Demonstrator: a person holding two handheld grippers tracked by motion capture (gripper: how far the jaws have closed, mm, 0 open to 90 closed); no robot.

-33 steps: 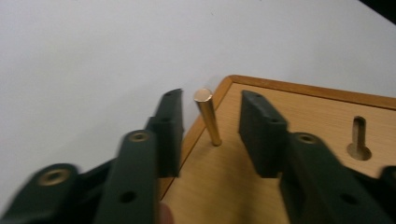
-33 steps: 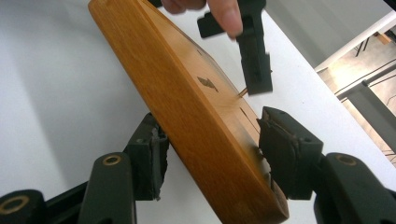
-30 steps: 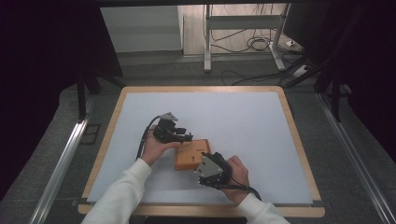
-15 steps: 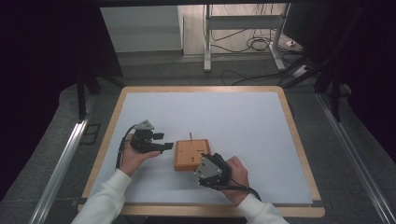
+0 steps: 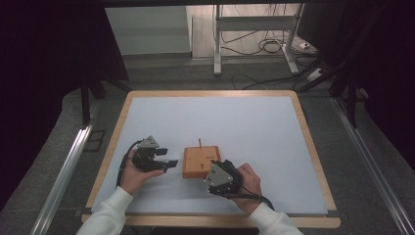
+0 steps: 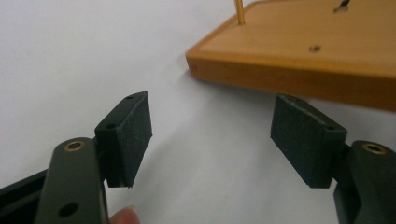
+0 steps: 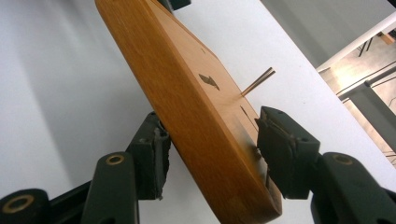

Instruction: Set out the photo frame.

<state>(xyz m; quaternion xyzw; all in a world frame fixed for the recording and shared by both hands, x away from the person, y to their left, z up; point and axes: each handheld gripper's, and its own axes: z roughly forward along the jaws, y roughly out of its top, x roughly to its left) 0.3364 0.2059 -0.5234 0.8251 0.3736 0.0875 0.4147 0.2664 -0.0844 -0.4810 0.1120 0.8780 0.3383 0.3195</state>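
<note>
My right gripper point(image 7: 210, 154) clamps the wooden board point(image 5: 200, 162); my left gripper point(image 6: 210, 135), jaws just spread and empty, should approach level.

A flat, square block of orange-brown varnished wood point(image 5: 199, 162) lies on the white sheet that covers the wooden-rimmed table point(image 5: 210, 94), toward the near half of the sheet and slightly left of its middle. Its corners are rounded and its edges thick. A thin, brass-coloured pin point(image 5: 199, 142) stands upright from the top face, close to the middle of the block's far edge. The top face also carries small dark marks point(image 7: 209, 81) and a small round hole point(image 6: 315, 48). The block's near right corner sits between two black padded jaws, one pad on the top face and one under the block, so that corner is tilted off the sheet.
</note>
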